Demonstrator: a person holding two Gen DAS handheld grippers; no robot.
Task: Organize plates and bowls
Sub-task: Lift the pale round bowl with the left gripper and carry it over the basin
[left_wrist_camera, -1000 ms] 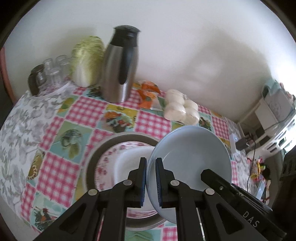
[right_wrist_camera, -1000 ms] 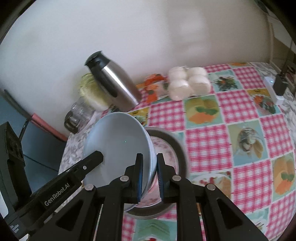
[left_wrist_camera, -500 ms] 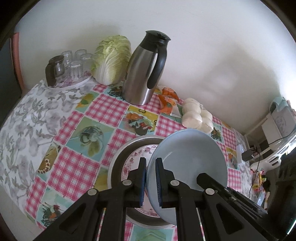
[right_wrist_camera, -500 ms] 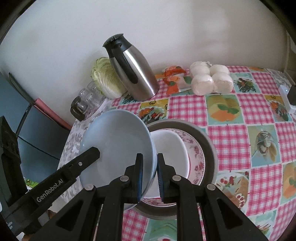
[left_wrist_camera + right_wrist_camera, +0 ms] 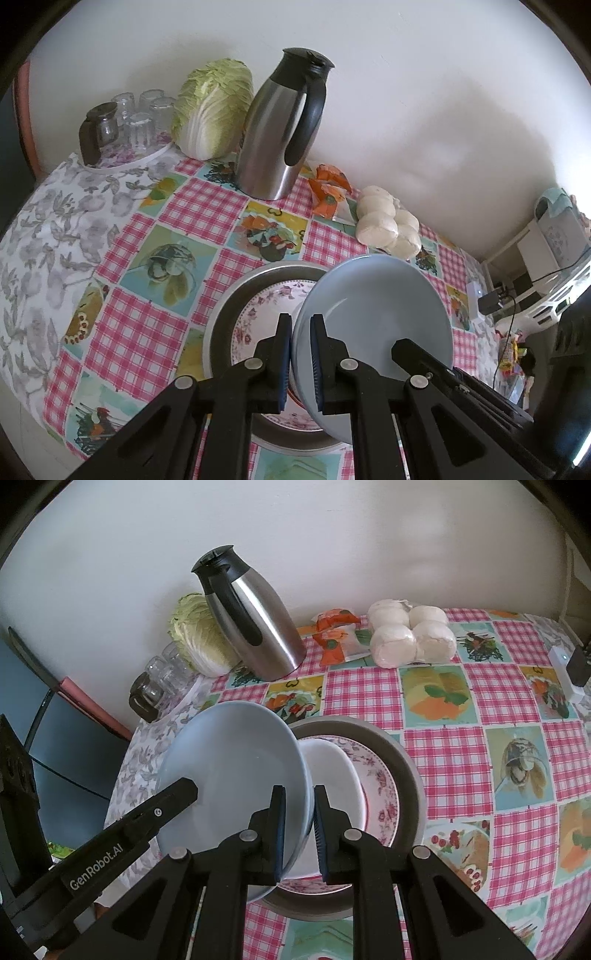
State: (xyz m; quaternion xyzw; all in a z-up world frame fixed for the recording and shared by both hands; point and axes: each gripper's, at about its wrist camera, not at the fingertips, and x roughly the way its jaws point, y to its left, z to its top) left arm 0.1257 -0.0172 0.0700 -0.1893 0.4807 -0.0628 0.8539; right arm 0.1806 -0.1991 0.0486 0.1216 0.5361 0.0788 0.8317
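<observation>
Left claw (image 5: 301, 354) narrow, clamped on the rim of the pale blue bowl (image 5: 376, 321). Right claw (image 5: 299, 830) likewise narrow, pinching the opposite rim of the same bowl (image 5: 232, 775). Bowl held tilted between both claws, above and partly overlapping the stack on the bench (image 5: 122, 321). Stack composed of a grey metal tray (image 5: 406, 771) at the bottom, a floral-rimmed plate (image 5: 380, 786) inside it, and a white dish (image 5: 332, 775) on the plate. Contact between bowl and stack not determinable. Steel thermos jug (image 5: 280, 129) upright near the wall, cabbage (image 5: 210, 110) just beside it, glasses (image 5: 140, 118) on a round tray further left. Orange packet (image 5: 332, 635) and bagged white buns (image 5: 410, 635) near the wall, well apart from the stack.
</observation>
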